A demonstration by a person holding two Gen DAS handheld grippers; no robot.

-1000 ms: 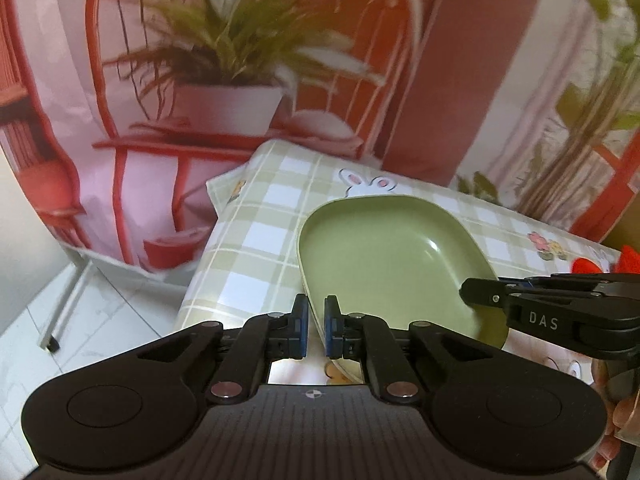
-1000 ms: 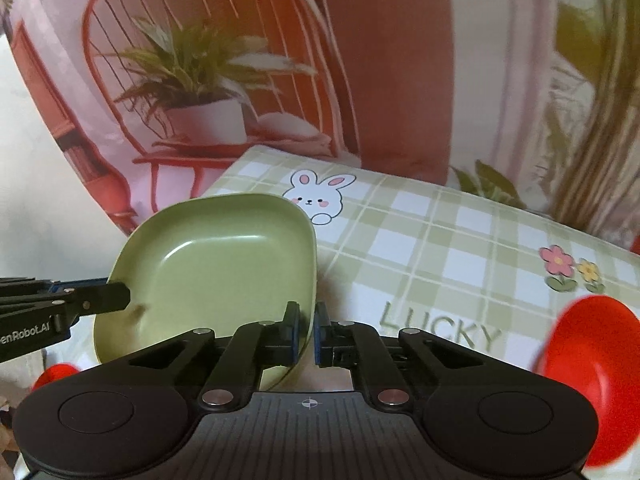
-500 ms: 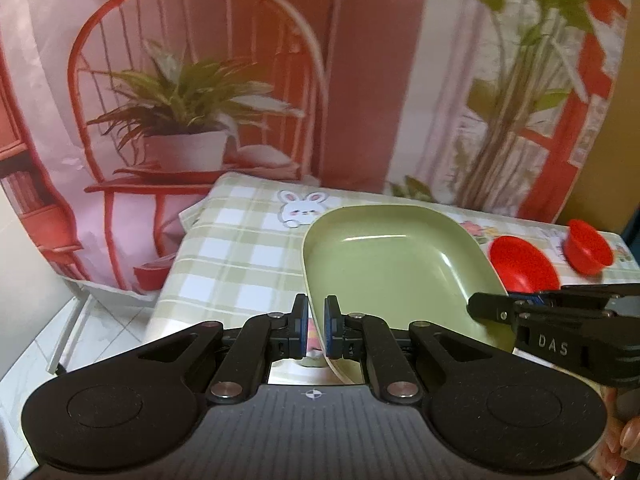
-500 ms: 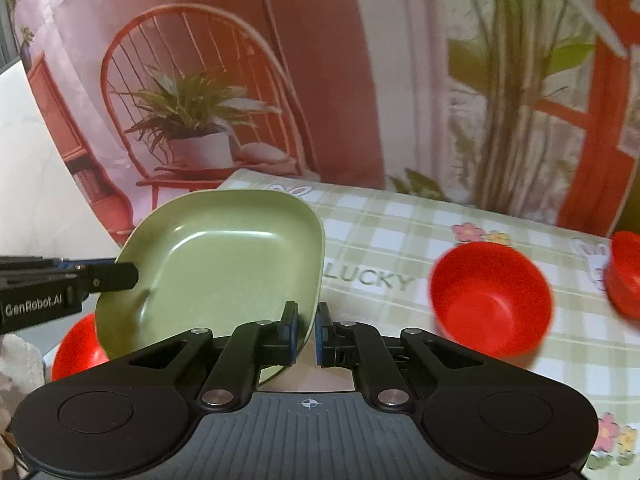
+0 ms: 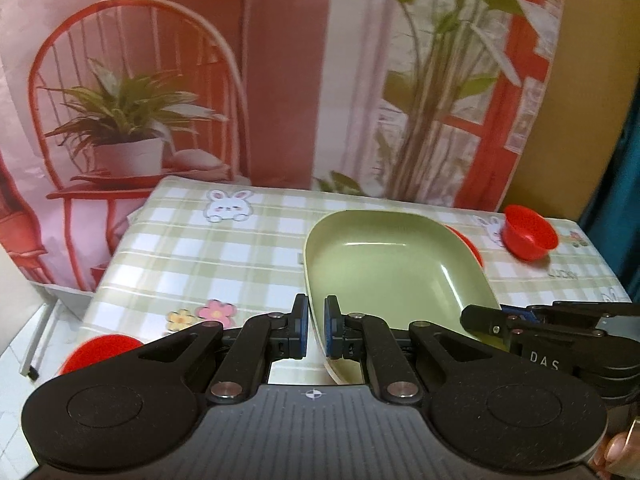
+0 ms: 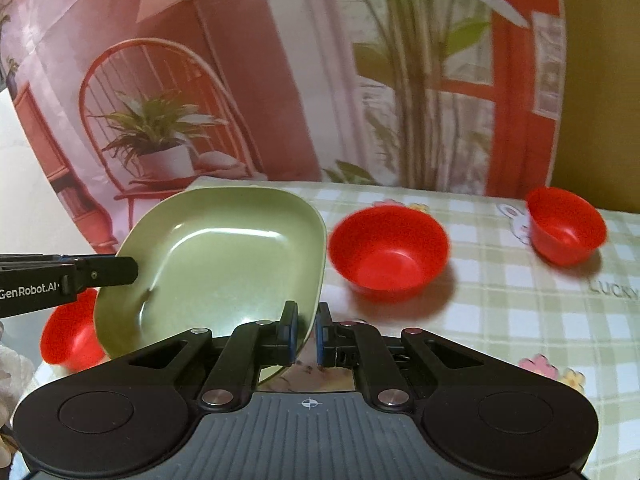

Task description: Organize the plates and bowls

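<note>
A pale green squarish plate [image 5: 392,272] [image 6: 216,264] is held tilted above the table by two opposite rims. My left gripper [image 5: 316,320] is shut on its left rim. My right gripper [image 6: 306,328] is shut on the right rim. Each gripper shows in the other's view as black fingers [image 5: 500,320] [image 6: 100,272] clamped on the far rim. Three red bowls stand on the table: one [image 6: 390,252] just right of the plate, one [image 6: 566,224] [image 5: 528,232] at the far right, and one [image 6: 70,332] [image 5: 96,352] at the near left, partly hidden under the plate.
The table [image 5: 200,248] [image 6: 520,308] has a green-and-white checked cloth with rabbit and flower prints. A printed backdrop of a red chair and plants hangs behind it. The table's left edge drops to a tiled floor [image 5: 16,344]. A person's fingertips [image 5: 620,448] show at the lower right.
Both grippers have carried the green plate to the right along the table. The red bowls have come into view, and the plate now sits left of the middle bowl.
</note>
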